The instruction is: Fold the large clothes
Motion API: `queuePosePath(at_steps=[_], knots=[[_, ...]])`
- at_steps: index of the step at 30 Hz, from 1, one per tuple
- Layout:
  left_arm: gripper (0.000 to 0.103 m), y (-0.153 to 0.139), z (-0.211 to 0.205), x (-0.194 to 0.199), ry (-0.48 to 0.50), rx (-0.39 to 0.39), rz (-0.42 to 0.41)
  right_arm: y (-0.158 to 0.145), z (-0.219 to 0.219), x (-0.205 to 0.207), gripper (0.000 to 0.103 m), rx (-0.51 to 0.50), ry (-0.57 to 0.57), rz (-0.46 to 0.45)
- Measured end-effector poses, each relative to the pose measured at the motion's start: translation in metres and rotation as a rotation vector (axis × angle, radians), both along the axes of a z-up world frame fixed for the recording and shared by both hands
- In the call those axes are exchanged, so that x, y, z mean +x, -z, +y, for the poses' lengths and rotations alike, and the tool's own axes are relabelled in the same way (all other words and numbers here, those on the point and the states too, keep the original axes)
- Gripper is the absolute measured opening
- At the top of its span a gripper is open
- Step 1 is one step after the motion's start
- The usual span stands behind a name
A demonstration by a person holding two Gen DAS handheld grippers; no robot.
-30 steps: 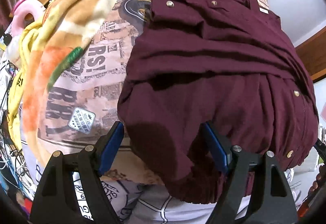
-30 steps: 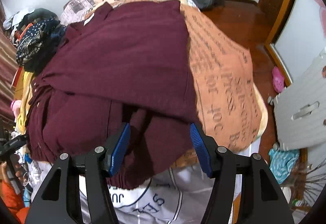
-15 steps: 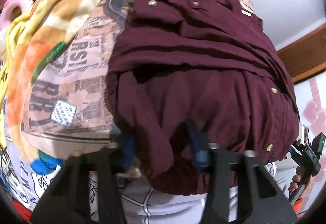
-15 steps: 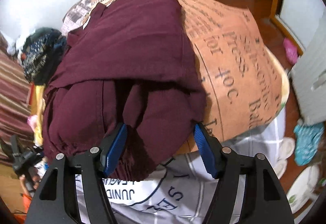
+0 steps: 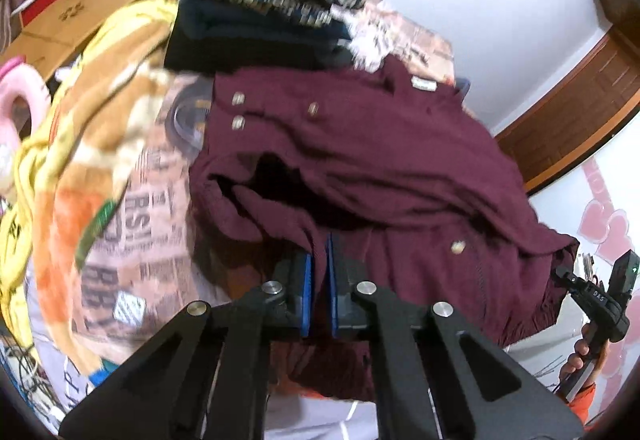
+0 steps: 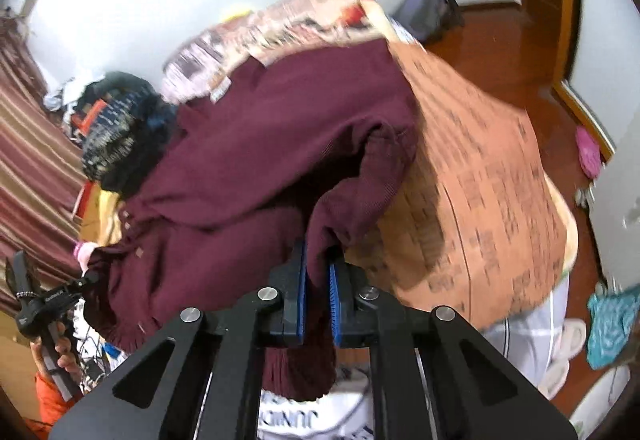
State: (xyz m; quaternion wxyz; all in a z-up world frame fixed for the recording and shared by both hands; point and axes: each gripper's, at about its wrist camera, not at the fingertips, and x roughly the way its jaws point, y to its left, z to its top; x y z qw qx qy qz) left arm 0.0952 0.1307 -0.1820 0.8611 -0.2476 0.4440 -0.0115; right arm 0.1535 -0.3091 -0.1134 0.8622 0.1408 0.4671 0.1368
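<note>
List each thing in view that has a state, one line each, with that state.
left gripper: shut, pinching the hem of the maroon jacket.
right gripper: shut on the same hem, further along.
maroon jacket: partly folded, sleeves laid across the body, lower edge lifted off the bed.
newspaper-print blanket: spread flat under the jacket.
dark patterned clothes: folded and stacked beyond the jacket.

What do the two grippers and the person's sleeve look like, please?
Each gripper, left gripper and right gripper, has black angular plastic arms with triangular cut-outs, round silver bolt heads and flat blue pads. The handle is black with small white lettering. The sleeve is orange.
</note>
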Motion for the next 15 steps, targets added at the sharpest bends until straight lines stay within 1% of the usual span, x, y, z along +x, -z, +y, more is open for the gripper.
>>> queuePosePath(at_steps=[3,7,10,12,15], knots=[[0.005,-0.014,0.003,0.012,0.004,-0.003,-0.045,-0.018,0.013,0.01,0.008,-0.024,-0.047,-0.068],[0.004,-0.033,0.009,0.031,-0.007,0.021,-0.106,-0.039,0.03,0.032,0.007,-0.066,-0.104,-0.152],[0.003,-0.052,0.019,0.046,-0.032,0.036,-0.163,-0.051,0.033,0.053,0.007,-0.079,-0.12,-0.208],[0.003,-0.06,0.026,0.057,-0.056,0.046,-0.186,-0.059,0.034,0.072,0.007,-0.084,-0.114,-0.239],[0.003,-0.07,0.034,0.076,-0.105,0.092,-0.214,-0.063,0.035,0.098,0.007,-0.087,-0.1,-0.26]])
